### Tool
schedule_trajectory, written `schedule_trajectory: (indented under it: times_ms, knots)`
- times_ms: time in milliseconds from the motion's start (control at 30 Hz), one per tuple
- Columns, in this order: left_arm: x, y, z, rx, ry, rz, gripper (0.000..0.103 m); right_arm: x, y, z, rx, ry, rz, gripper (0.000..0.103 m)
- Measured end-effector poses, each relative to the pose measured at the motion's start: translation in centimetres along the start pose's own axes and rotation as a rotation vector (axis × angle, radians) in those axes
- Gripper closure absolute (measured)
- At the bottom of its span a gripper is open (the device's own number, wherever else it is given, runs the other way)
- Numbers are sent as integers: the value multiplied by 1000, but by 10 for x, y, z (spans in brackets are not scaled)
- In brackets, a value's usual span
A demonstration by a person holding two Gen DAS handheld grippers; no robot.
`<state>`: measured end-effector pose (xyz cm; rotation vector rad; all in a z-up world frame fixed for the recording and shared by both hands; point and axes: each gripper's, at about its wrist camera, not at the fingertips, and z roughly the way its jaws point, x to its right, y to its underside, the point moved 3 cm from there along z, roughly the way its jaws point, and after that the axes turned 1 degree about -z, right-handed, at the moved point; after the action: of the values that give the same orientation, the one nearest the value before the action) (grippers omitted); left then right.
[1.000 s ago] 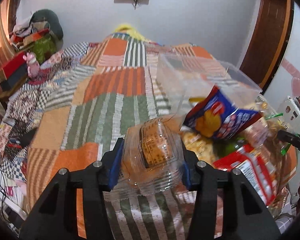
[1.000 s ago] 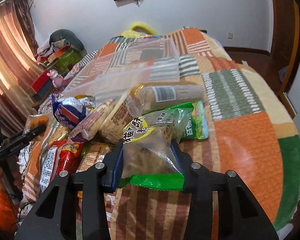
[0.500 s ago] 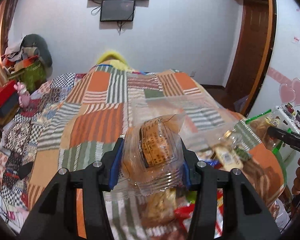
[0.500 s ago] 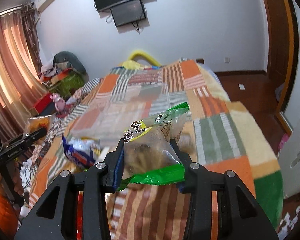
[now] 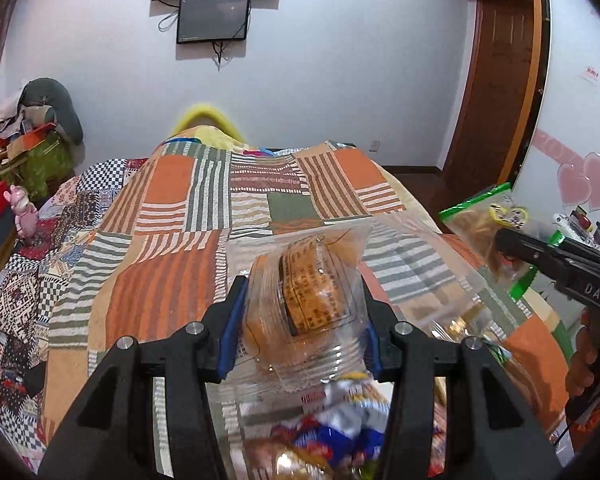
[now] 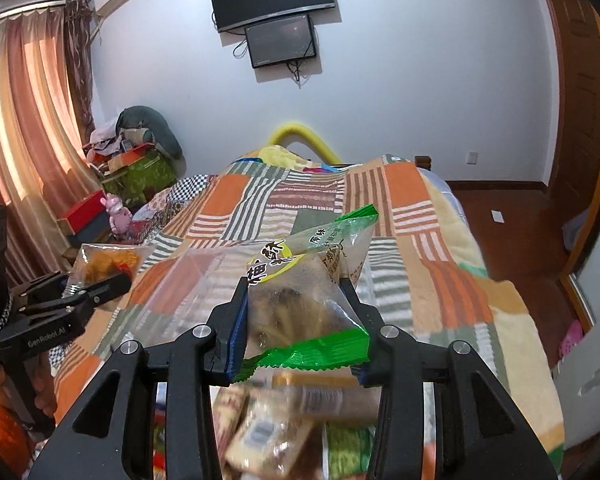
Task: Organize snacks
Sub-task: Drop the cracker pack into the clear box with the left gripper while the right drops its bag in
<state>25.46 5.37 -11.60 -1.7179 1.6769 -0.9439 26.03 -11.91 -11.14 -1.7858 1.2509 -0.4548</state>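
Two grippers, one packet each — left gripper (image 5: 302,314) clamps bun packet (image 5: 306,300), right gripper (image 6: 296,320) green-edged packet (image 6: 304,300).

Both fingers (image 5: 236,320) clamped, raised

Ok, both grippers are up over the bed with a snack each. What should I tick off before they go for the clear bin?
1. Left gripper clamped on the clear-wrapped bun: ok, pads press both sides.
2. Right gripper clamped on the green-edged snack bag: ok, held at its lower half.
3. Clear plastic bin ahead of both grippers: ok, it lies on the patchwork blanket.
4. Bin open on top: cannot tell, its walls are see-through and blurred.
5. Grippers apart from each other: ok, each shows at the edge of the other's view.
6. Leftover snack pile below: ok, though blurred.
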Motion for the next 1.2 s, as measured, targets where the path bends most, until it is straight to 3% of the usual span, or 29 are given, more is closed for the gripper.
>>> schedule_trajectory:
  times_ms: [333,600,700,1133,1200]
  knots:
    - [2,-6,56,-88,-5,27,53,-7,5,60,-124,-26,-33,65]
    - [4,-4,75,-122,-2,40,48,-4,10,75,-192,-43,-43,65]
    - [6,-6,72,-113,-5,44,40,-4,10,72,-197,-38,-54,63]
    - [4,-6,5,-41,-15,40,28,-7,1,22,-123,-31,-57,53]
    - [1,0,-10,-32,-19,43,23,-9,3,10,-116,-40,-51,51]
